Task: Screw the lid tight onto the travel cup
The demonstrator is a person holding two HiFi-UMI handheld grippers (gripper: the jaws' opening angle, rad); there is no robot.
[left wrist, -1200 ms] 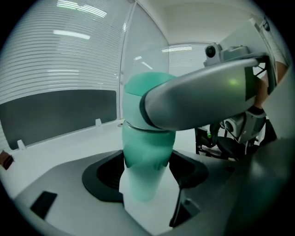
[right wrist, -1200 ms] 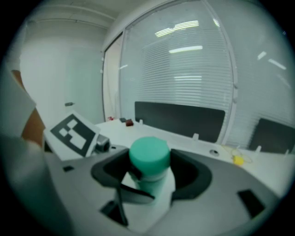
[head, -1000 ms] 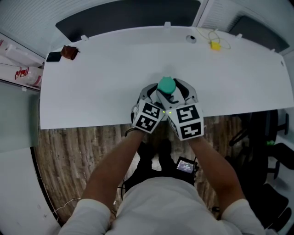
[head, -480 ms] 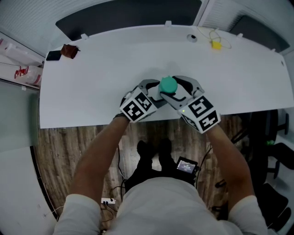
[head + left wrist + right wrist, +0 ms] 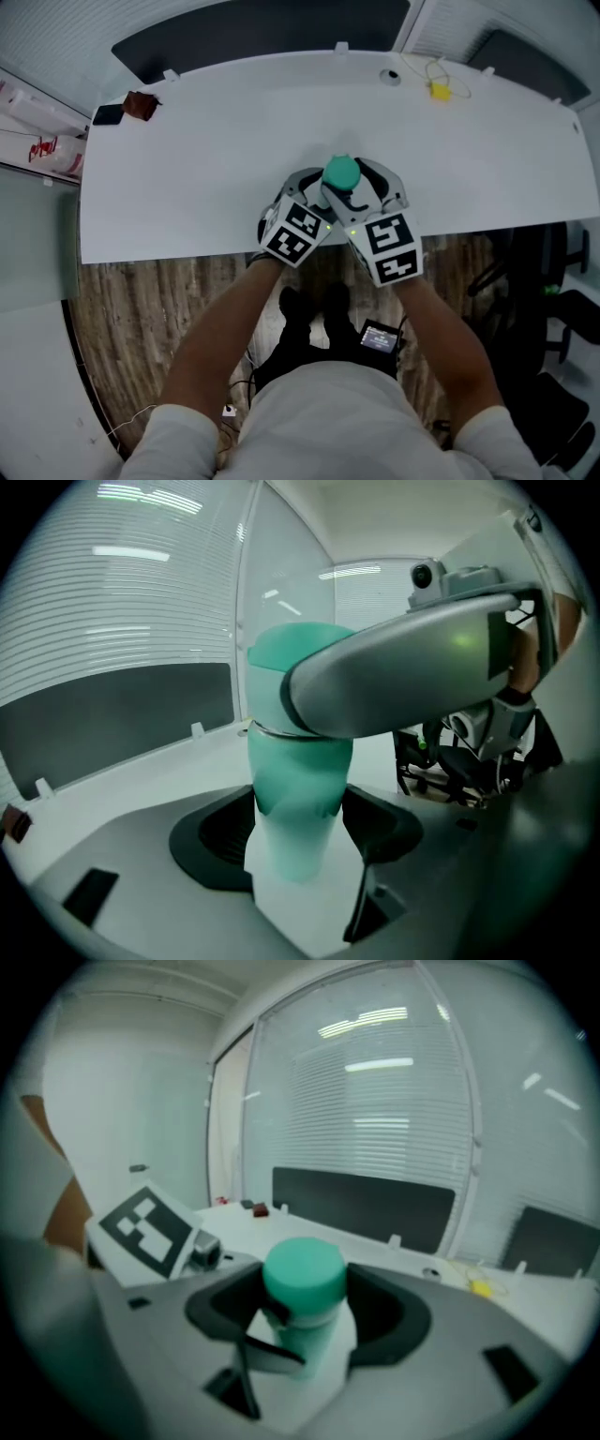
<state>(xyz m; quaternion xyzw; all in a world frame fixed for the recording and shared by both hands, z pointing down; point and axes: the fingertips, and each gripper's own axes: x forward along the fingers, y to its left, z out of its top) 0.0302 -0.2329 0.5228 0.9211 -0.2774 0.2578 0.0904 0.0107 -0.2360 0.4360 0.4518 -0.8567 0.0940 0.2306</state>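
Observation:
A teal travel cup (image 5: 340, 174) stands upright near the front edge of the white table (image 5: 187, 178). My left gripper (image 5: 322, 190) is shut on the cup's body (image 5: 298, 771), low down, from the left. From the right, my right gripper (image 5: 354, 185) is shut on the teal lid (image 5: 303, 1274) on top of the cup. In the left gripper view one right finger (image 5: 403, 677) crosses over the lid. The left gripper's marker cube (image 5: 145, 1227) shows at the left of the right gripper view. The cup's base is hidden behind the jaws.
A dark phone (image 5: 110, 116) and a small brown object (image 5: 142, 105) lie at the table's far left corner. A yellow item with a cord (image 5: 439, 91) and a round grommet (image 5: 390, 79) are at the back right. A small device (image 5: 379, 337) lies on the wooden floor.
Half a second ago the two gripper handles were splayed outward; they have now swung back together, as they were a second ago. The cup has stayed in place.

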